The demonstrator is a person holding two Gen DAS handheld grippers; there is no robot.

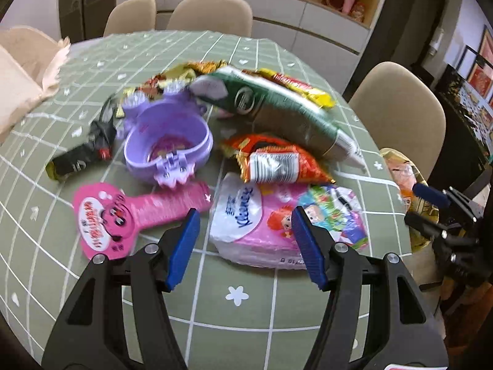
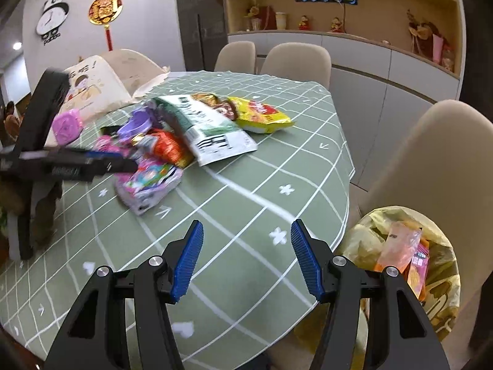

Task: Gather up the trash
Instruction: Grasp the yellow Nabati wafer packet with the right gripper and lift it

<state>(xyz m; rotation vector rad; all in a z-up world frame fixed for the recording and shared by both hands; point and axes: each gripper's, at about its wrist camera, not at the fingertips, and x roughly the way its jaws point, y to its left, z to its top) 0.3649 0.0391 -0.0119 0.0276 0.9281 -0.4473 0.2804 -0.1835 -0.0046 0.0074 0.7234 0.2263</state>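
Left gripper (image 1: 245, 243): jaws wide apart, empty, hanging just over the tissue pack (image 1: 262, 225) at lower centre.
Right gripper (image 2: 246, 259): jaws spread, empty, above bare worktop (image 2: 234, 203).
Trash: wrappers heaped mid-worktop; the bin bag (image 2: 400, 240) sits at lower right, off the edge.
Doing it well: I'd say straddle the pack squarely, pinch its near edge, and lift clear of the orange wrapper (image 1: 277, 160) resting against it.
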